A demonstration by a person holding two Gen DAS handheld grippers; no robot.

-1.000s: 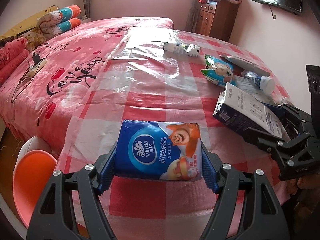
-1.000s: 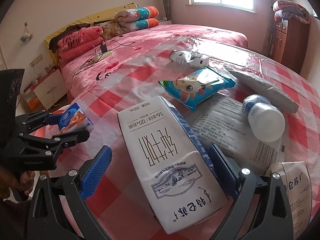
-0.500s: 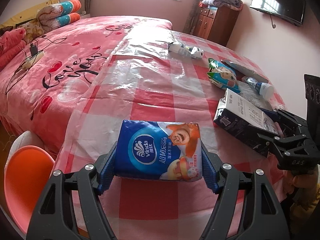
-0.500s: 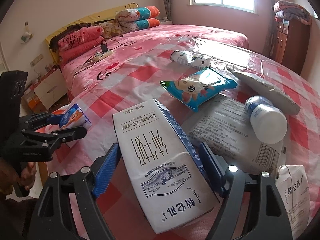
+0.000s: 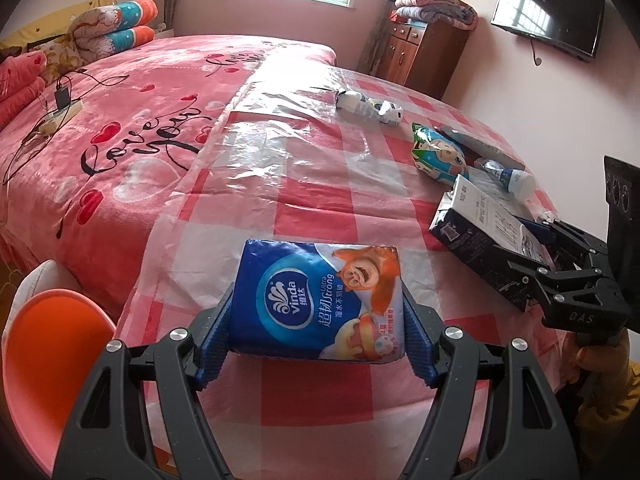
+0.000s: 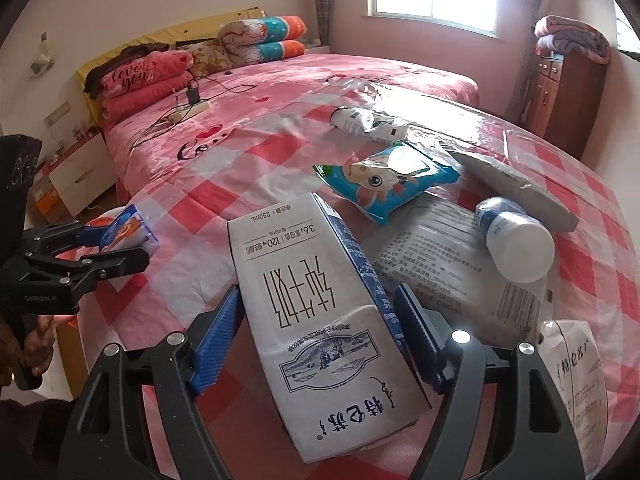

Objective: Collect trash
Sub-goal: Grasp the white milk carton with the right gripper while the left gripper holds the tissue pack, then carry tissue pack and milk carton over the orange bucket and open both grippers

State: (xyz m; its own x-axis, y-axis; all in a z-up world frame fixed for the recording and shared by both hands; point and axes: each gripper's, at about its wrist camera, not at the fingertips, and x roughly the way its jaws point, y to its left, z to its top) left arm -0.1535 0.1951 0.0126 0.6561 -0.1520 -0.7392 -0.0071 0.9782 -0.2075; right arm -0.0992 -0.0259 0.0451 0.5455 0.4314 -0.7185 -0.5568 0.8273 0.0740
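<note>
Clamping a blue tissue pack (image 5: 320,300) between both blue pads, the left gripper (image 5: 318,344) holds it above the near edge of the red-and-white checked plastic sheet (image 5: 316,204) spread over the pink bed (image 5: 132,112). The right gripper (image 6: 320,340) has its two pads pressed against the sides of a white milk carton (image 6: 316,316), whose far end tilts up off the sheet; in the left wrist view that same carton (image 5: 476,236) sticks out from the black fingers at the right edge. Beyond the carton lie five more loose items, one of each: a blue cartoon snack bag (image 6: 384,180), a crumpled white wrapper (image 6: 368,124) farther back, a small white bottle (image 6: 516,240) lying on its side, a printed flat paper pack (image 6: 444,276) under the bottle, and a grey cardboard piece (image 6: 516,184) behind it. Another white printed bag (image 6: 576,376) shows at the lower right, partly hidden by the right gripper's frame. Off the sheet, a power strip with a charger (image 6: 192,104) sits on the blanket, near stacked pillows (image 6: 260,40) at the headboard. An orange chair (image 5: 48,360) stands beside the bed at the lower left, a wooden cabinet (image 5: 424,56) with folded blankets stands by the far wall, and a television (image 5: 548,12) hangs above to its right.
</note>
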